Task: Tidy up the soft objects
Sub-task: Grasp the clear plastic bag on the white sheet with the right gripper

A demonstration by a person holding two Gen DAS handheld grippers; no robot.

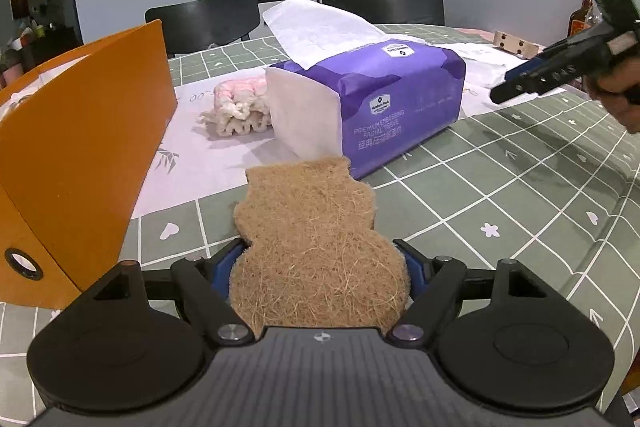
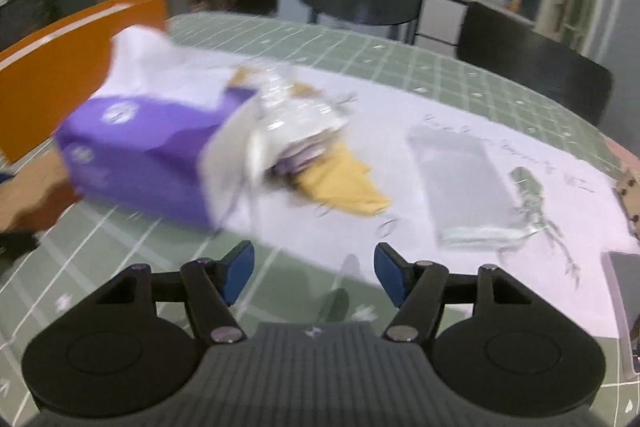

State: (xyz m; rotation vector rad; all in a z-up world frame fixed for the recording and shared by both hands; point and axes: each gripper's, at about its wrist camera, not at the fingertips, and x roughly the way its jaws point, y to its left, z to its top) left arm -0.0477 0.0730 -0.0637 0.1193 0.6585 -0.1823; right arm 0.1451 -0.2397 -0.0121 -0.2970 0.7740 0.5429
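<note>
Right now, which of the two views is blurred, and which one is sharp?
Right wrist view: motion blur smears the purple tissue pack and the yellow cloth. Left wrist view: sharp; the pack's print and the brown fibre pad read clearly; fisheye bends the orange box.

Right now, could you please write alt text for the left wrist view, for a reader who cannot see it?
The left gripper holds a brown gourd-shaped fibre scrubber between its fingers, above a green checked tablecloth. Ahead lie a purple tissue pack and a pink-and-white cloth beside it, with an orange box at the left. The right gripper reaches in from the right.
</note>
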